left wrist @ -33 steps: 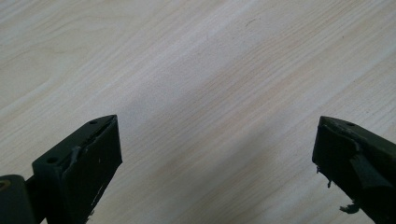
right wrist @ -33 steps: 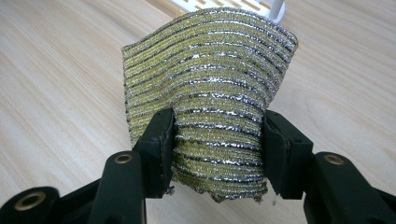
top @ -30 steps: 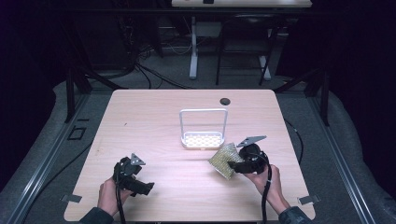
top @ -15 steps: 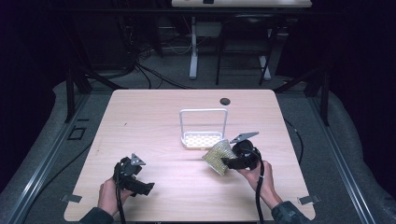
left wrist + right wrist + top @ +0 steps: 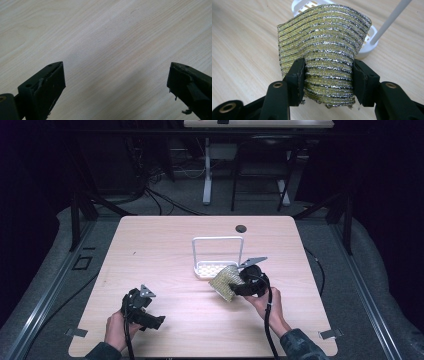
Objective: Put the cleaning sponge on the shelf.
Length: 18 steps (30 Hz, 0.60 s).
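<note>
The right gripper pinches a gold-and-silver sponge between both jaws, its top fanning toward 12 o'clock before a white basket. The left gripper gapes wide and empty over the bare table.

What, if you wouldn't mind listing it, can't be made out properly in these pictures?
- The white rack: in the right gripper view the sponge held in the right gripper covers most of it.
- The small dark disc: too small in the high view to identify.
- The left gripper: high view too small to read its jaws.
</note>
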Tool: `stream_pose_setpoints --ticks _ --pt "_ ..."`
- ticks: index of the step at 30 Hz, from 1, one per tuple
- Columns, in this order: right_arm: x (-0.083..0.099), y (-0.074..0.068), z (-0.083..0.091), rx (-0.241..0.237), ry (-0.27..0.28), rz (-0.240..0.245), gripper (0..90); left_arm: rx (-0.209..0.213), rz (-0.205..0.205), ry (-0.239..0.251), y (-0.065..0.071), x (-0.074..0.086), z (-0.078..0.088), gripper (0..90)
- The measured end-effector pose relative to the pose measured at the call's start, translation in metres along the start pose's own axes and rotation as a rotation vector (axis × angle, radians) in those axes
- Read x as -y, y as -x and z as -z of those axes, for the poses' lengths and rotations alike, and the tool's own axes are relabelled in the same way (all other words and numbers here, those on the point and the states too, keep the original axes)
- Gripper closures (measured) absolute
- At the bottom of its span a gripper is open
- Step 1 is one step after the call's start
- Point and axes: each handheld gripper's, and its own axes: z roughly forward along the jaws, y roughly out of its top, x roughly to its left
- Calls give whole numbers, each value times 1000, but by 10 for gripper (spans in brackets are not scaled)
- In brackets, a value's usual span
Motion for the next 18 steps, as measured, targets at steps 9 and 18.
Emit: stream_pose_setpoints --ticks 9,18 --pt "-14 -2 -15 18 30 -12 484 2 -1 1 0 0 -1 16" --pt "-24 -2 -31 58 57 -42 479 3 -1 -2 -1 0 0 16"
